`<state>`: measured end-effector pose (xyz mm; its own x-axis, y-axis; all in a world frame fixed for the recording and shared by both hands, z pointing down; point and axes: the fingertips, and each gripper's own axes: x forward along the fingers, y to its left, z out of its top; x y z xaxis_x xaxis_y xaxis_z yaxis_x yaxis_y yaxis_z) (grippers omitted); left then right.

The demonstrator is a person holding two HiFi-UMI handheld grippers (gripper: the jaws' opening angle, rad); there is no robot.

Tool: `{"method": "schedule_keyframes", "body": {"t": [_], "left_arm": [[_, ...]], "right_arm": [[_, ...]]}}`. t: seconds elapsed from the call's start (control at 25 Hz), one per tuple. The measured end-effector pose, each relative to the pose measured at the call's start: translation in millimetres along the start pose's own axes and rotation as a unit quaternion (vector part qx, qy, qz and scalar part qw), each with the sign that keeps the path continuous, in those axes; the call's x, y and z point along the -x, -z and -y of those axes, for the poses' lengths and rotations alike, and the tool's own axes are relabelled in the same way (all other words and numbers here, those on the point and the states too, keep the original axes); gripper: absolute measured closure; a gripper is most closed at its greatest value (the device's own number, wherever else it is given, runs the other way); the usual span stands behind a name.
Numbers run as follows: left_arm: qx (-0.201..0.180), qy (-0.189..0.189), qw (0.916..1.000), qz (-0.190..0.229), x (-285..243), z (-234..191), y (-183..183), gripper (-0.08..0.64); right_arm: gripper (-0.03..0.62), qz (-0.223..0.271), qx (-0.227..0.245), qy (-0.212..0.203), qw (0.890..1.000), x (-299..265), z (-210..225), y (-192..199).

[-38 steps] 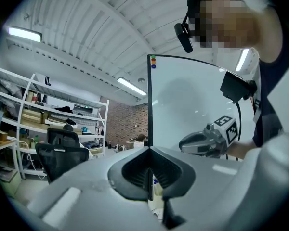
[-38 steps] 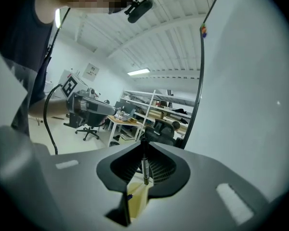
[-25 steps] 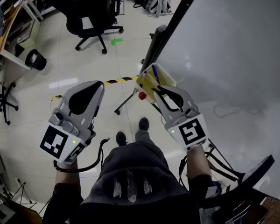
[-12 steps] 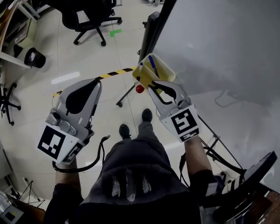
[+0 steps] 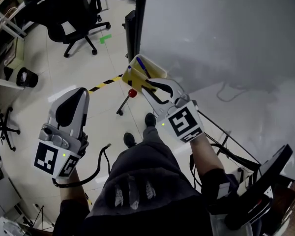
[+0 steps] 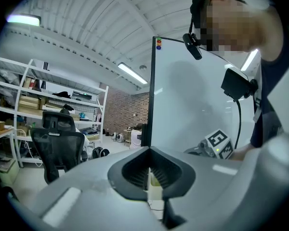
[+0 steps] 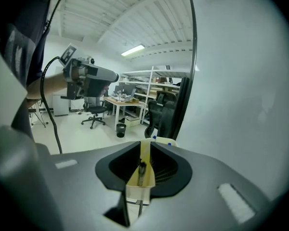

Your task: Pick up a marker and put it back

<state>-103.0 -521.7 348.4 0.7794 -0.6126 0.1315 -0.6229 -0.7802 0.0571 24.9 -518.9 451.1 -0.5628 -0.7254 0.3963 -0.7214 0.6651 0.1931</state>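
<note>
Pointing into the yellow tray (image 5: pixel 157 73) fixed at the lower edge of the whiteboard (image 5: pixel 226 33), the right claw (image 7: pixel 145 152) has its tips at the tray's near end. Its jaws stand apart and have just been opening. A slim dark marker (image 7: pixel 141 171) sits in the gap between them, seen against the inside of the tray. The pads do not visibly press on it. A second marker, blue (image 5: pixel 143 68), lies lengthwise in the same tray beyond the claw tips. A red round object (image 5: pixel 132 93) sits just below the tray's outer corner; what it is cannot be made out.

The left claw (image 6: pixel 148 153) is held well apart from the tray, out over the tiled floor (image 5: pixel 49 73) on the person's left. Its jaws are drawn together at the tips with nothing between them.

A strip of yellow-and-black hazard tape (image 5: pixel 105 84) runs across the floor near the whiteboard's foot. A black office chair (image 5: pixel 71 21) stands farther back, and a small black bin (image 5: pixel 27 76) sits beside a desk leg at the left edge.
</note>
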Motion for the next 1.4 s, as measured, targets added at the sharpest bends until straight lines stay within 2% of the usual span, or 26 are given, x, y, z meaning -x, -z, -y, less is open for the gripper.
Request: {"method": "schedule_keyframes", "body": {"t": [0.12, 0.36, 0.68, 0.84, 0.88, 0.92, 1.2, 1.4], "left_arm": [[-0.005, 0.002, 0.9999, 0.015, 1.7, -0.8, -10.1, 0.554], [-0.020, -0.002, 0.9991, 0.037, 23.0, -0.8, -27.9, 0.554], [-0.055, -0.010, 0.9952, 0.081, 60.3, 2.3, -63.6, 0.554], [-0.077, -0.012, 0.9919, 0.101, 79.3, 11.7, -81.9, 0.554], [-0.080, -0.011, 0.9913, 0.103, 83.3, 14.4, -85.1, 0.554], [-0.083, -0.011, 0.9909, 0.105, 86.8, 16.9, -87.3, 0.554], [-0.091, -0.004, 0.9893, 0.114, 110.0, 34.1, -82.7, 0.554], [-0.074, 0.005, 0.9901, 0.119, 121.2, 43.7, -78.4, 0.554]], "right_arm": [[0.527, 0.019, 0.006, 0.009, 1.000, 7.1, 5.7, -19.4], [0.527, 0.073, 0.050, 0.030, 0.996, 30.5, 7.5, -71.5], [0.527, 0.170, 0.065, 0.058, 0.982, 67.7, -2.9, -157.9], [0.528, 0.205, 0.061, 0.064, 0.975, 92.8, -22.0, -187.2], [0.544, 0.210, 0.059, 0.060, 0.974, 98.4, -27.3, -191.6], [0.589, 0.214, 0.056, 0.057, 0.974, 102.6, -32.2, -194.2], [0.591, 0.215, 0.066, 0.064, 0.972, 119.1, -55.2, -189.8], [0.591, 0.199, 0.064, 0.071, 0.975, 132.2, -71.0, -184.8]]}}
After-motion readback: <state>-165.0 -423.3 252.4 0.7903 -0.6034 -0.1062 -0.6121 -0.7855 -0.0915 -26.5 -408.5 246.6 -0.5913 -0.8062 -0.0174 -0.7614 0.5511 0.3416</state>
